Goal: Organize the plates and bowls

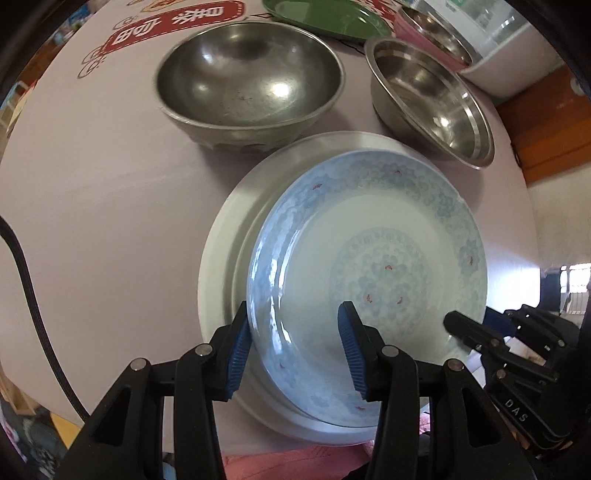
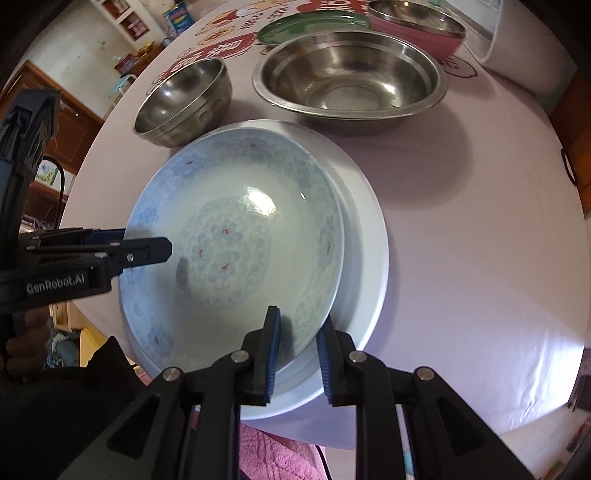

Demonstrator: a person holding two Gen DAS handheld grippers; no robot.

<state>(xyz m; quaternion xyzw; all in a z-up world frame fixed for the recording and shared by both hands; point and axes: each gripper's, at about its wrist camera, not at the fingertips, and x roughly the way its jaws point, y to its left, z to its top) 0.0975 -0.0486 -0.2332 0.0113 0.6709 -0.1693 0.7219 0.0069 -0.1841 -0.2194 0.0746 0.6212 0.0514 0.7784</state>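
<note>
A pale blue flowered plate [image 1: 369, 229] [image 2: 236, 206] lies inside a larger white plate [image 1: 221, 258] [image 2: 369, 240] near the table's front edge. My left gripper [image 1: 295, 314] points down over the blue plate's left rim. One pad is outside the rim and the other is over the plate's inside, with a wide gap between them. My right gripper [image 2: 300, 317] straddles the opposite rim, its pads a little apart and not clamping. Each gripper shows in the other's view, the right gripper [image 1: 452, 321] and the left gripper [image 2: 166, 247].
Behind the plates stand a round steel bowl [image 1: 247, 74] [image 2: 184, 99] and a wide steel basin [image 1: 432, 96] [image 2: 351, 77]. Farther back are a green plate [image 1: 325, 14] [image 2: 310, 22] and a pink bowl [image 2: 417, 37] with a steel bowl in it. A lilac cloth [image 2: 461, 221] covers the round table.
</note>
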